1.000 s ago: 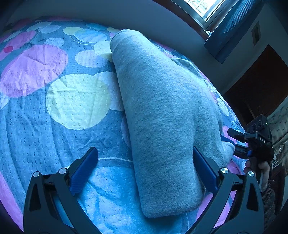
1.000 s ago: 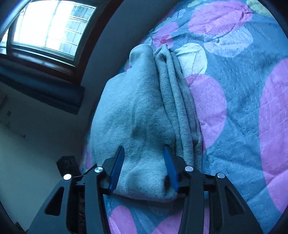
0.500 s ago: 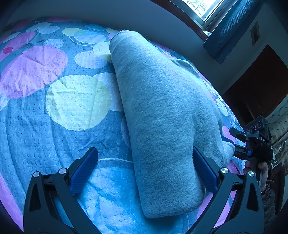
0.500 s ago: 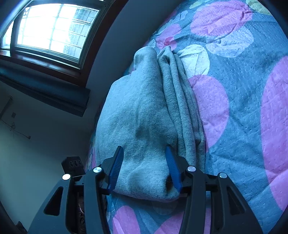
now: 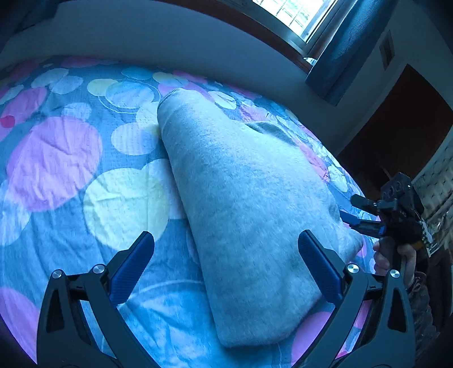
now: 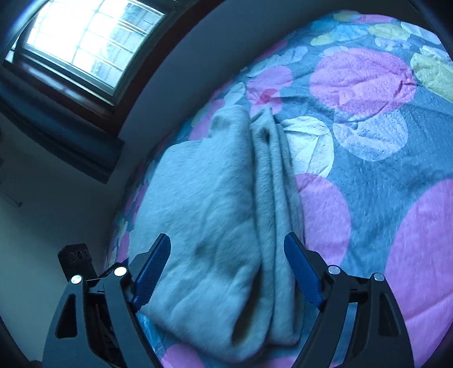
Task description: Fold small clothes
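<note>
A folded grey garment (image 5: pixel 243 215) lies on a bed (image 5: pixel 85 203) whose cover is blue with pink, yellow and white circles. In the left wrist view the left gripper (image 5: pixel 226 266) stands wide open with nothing held: its left finger (image 5: pixel 131 267) is over bare cover, clear of the cloth, and its right finger (image 5: pixel 320 267) is over the near right part of the garment; whether that pad touches the cloth I cannot tell. The garment runs from just ahead of this gripper away toward the far side of the bed, narrowing to an end with a ribbed edge, and its near blunt end sits between the 2 fingers, closer to the right one. Off to the right of the left gripper, at the garment's right edge, the right gripper (image 5: pixel 355 211) shows in a hand (image 5: pixel 393 254). In the right wrist view the right gripper (image 6: pixel 228 263) has its jaws opening; the garment (image 6: pixel 215 215) lies between and below its 2 fingers, and neither pad presses on it, so it holds nothing. From this side the cloth shows a broad smooth panel ahead and to the left, and several stacked folded edges running straight ahead beside the right finger (image 6: pixel 301 269). The left finger (image 6: pixel 153 269) is above the garment's near left corner. Beyond the bed, up and to the left of the right gripper, is a bright window (image 6: pixel 90 36) with a dark curtain (image 6: pixel 65 141) under it; the same window (image 5: pixel 288 17) shows up and to the right of the left gripper.
</note>
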The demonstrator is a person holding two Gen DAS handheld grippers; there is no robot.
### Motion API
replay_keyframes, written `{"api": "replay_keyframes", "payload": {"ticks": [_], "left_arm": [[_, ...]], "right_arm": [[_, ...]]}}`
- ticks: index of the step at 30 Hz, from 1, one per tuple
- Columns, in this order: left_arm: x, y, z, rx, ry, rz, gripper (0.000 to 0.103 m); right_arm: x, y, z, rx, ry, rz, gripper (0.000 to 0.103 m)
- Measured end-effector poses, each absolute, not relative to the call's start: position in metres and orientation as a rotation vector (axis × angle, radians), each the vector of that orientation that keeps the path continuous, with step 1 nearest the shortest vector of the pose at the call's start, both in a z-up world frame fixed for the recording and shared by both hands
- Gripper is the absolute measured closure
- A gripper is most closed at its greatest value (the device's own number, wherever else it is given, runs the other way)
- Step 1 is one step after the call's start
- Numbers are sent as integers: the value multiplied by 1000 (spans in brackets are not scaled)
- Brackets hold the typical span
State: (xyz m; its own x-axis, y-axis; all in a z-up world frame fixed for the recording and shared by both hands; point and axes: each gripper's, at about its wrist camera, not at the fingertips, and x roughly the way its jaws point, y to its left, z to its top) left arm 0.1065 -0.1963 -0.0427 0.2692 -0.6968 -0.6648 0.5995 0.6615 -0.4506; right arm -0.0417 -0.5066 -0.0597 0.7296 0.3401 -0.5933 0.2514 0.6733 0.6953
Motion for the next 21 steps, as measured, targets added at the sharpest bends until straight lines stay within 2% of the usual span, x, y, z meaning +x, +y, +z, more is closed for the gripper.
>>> {"api": "replay_keyframes", "payload": {"ticks": [6,10,17,18,19,21], "left_arm": [[155,-209,-76,-271,1098,-949,2],[180,-224,-101,-391,1190,-1025,2],[195,-255,-105,-344,1156,-1123,4],[196,-258,-105,-329,1151,-1128,5],[195,-259,-105,-323,1146,-1129,10],[188,-255,-102,-324,1139,-1118,22]], "right_arm": [[-7,-531,-95,933,846,73,22],[9,-539,-106,980,822,143,22],[39,-526,-108,874,892,209,23],[40,-524,-107,852,893,205,28],[41,-521,-105,824,891,199,39],[40,-515,-102,826,879,207,47]]}}
